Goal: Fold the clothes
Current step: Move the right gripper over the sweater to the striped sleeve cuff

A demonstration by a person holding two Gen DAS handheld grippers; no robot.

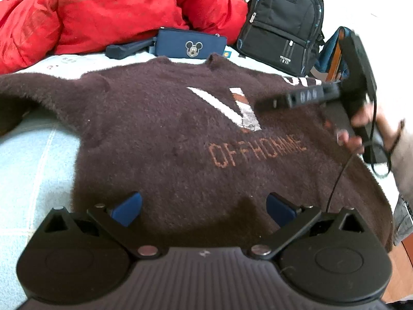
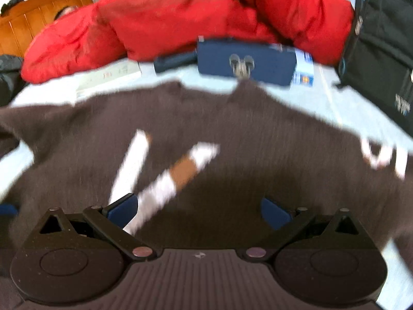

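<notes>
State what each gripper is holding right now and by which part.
Nothing. The left gripper and right gripper both hover over the brown sweater, jaws open.

We see a fuzzy dark brown knit sweater (image 1: pixel 160 134) lying spread flat on the pale blue quilted bed cover (image 1: pixel 33 160), its neck towards the far side. Beyond the neck lies a flat navy fabric pencil case (image 1: pixel 188 43), and behind that a puffy red quilted jacket (image 1: pixel 108 10) is heaped across the far left. To the right of the case stands a black zippered backpack (image 1: pixel 284 25). Our left gripper (image 1: pixel 204 210) is over the sweater's near hem; our right gripper (image 2: pixel 197 211) is over its chest.
</notes>
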